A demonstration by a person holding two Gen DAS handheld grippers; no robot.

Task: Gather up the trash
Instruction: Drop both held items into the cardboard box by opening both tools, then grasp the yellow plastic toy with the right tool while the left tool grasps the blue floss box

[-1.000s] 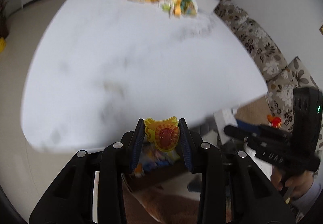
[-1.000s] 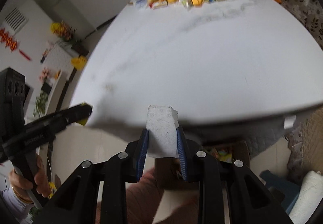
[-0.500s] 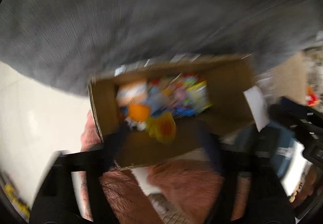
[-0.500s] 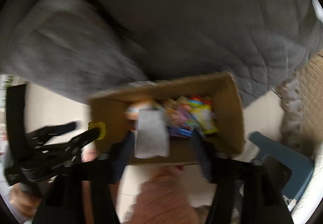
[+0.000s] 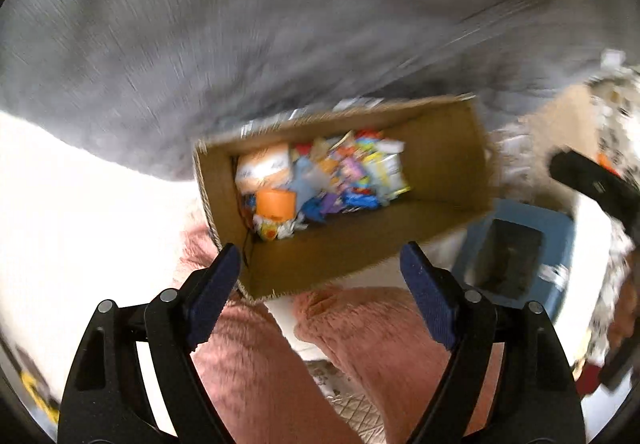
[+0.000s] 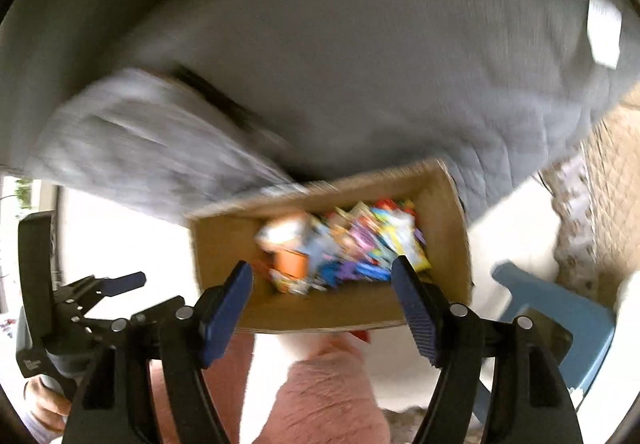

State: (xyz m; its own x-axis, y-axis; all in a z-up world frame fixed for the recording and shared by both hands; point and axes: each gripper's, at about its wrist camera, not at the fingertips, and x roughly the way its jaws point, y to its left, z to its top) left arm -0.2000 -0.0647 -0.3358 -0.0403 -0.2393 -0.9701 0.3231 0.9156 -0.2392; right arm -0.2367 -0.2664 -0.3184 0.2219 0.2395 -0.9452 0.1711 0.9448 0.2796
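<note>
Box (image 5: 436, 180), cardboard, open top, on the floor below both grippers, part under the grey cloth (image 5: 200, 24) hanging beyond it. Trash (image 5: 320, 180): bright wrappers heaped on the box bottom, an orange piece at the left end. Motion blur in both views; single items hard to name.

Left gripper (image 5: 320, 264): jaws spread wide, nothing between them. It hangs over the near left corner of the box. Right gripper (image 6: 322, 284): jaws also wide apart, empty, centred over the near wall (image 6: 360, 310) with the heap straight ahead and below.

Key relation: box lies ahead of and under both grippers; its long axis runs left to right across both views, slightly tilted, right end farther. Mouth points up toward the cameras. Right gripper sits more squarely over the opening; left is offset toward the left end.

Judgement: both loads seem to be in the box; next move probably lifts back for more trash.

Around: pink fuzzy legs (image 5: 360, 344) nearest, blue stool (image 5: 516, 252) right of the box.
</note>
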